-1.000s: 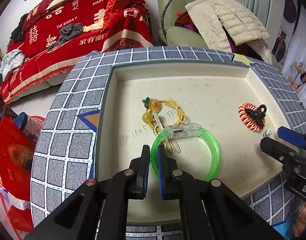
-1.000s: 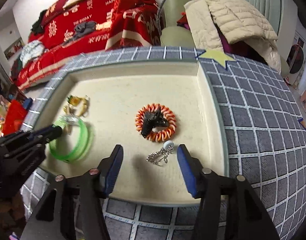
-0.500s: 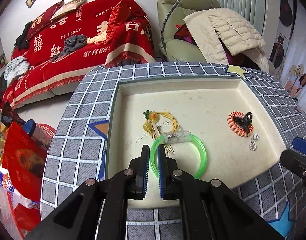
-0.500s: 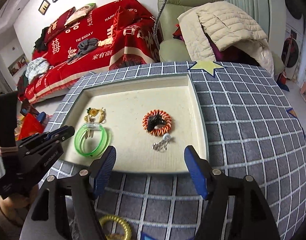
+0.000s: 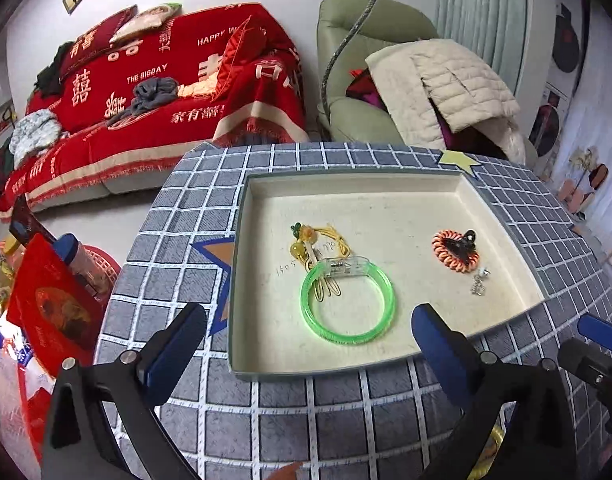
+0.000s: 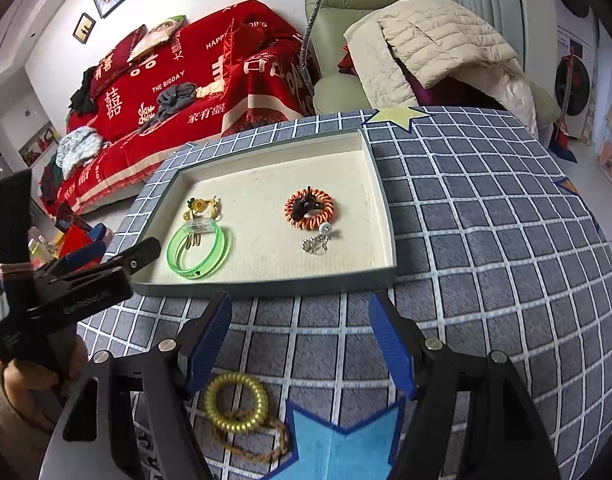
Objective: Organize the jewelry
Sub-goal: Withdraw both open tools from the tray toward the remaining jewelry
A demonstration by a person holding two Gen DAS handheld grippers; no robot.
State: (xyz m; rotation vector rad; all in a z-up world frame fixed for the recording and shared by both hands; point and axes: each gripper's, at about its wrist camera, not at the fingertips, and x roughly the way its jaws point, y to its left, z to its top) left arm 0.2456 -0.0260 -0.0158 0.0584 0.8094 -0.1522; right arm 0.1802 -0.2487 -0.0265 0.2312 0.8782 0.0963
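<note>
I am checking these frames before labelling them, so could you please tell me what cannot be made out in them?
- Yellow coil hair tie: right wrist view, partly behind the right gripper finger; left wrist view shows only a sliver.
- Brown cord beside it: its end is hidden by the blue star.
- Silver chain piece: too small to identify in either view.
- Handwriting on the tray floor: illegible.
</note>
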